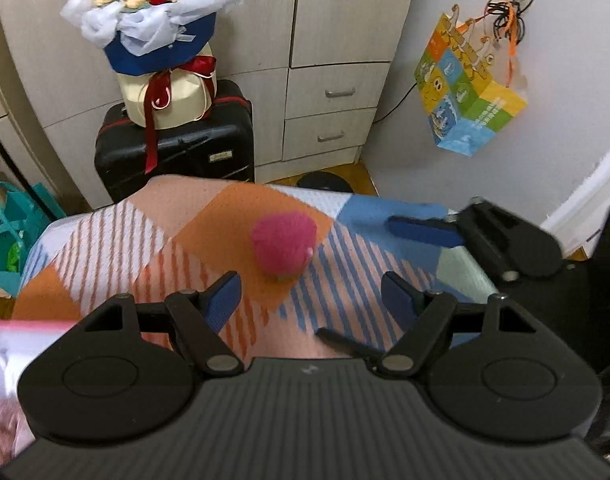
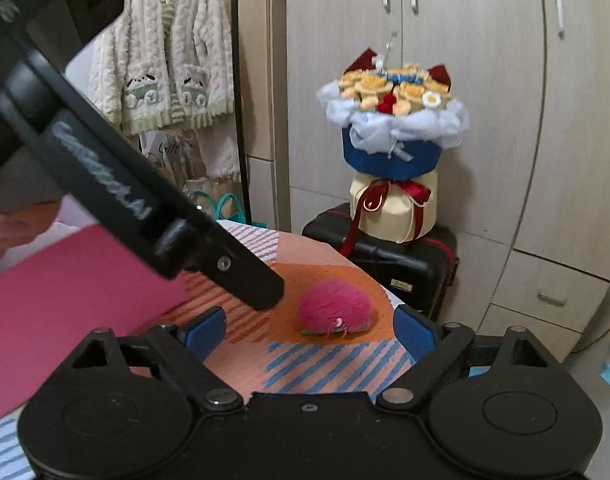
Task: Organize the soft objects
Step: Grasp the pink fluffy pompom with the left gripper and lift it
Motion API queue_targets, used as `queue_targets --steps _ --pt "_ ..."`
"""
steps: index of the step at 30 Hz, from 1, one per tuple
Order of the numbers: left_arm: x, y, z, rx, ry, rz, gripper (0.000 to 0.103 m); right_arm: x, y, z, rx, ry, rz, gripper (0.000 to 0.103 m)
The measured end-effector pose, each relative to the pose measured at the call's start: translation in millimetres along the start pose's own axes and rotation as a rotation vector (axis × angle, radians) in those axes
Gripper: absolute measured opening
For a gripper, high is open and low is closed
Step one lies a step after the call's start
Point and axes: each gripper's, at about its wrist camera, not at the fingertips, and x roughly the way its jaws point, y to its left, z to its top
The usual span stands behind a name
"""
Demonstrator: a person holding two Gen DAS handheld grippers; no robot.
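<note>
The carrying surface is a bed covered with a patterned blanket of orange, peach, white and blue panels, some striped. A fuzzy pink plush toy lies directly on an orange panel near the far edge of the bed. A flat pink sheet lies along the left side; its material cannot be determined.

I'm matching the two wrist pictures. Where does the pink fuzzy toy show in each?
Left wrist: pink fuzzy toy just above centre, on the patterned blanket's orange patch.
Right wrist: the toy lower centre, same patch.
Shared landmark: flower bouquet on the black suitcase.
</note>
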Motion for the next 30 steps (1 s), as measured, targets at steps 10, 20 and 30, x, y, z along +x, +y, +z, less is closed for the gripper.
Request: queue_targets --steps 10,20,30 --pt "69.1 26.0 26.9 -0.155 0.089 0.031 0.073 72.4 -18.7 4.0 -0.033 0.082 0.075 0.093" --pt "104.3 31.7 28.8 -0.230 0.198 0.002 0.045 99.6 -34.2 2.7 0.032 0.163 0.117 0.070" --pt "58.0 8.7 14.9 -0.121 0.154 -0.051 0.040 61.3 -26.9 -0.4 0.138 0.090 0.118 0.060"
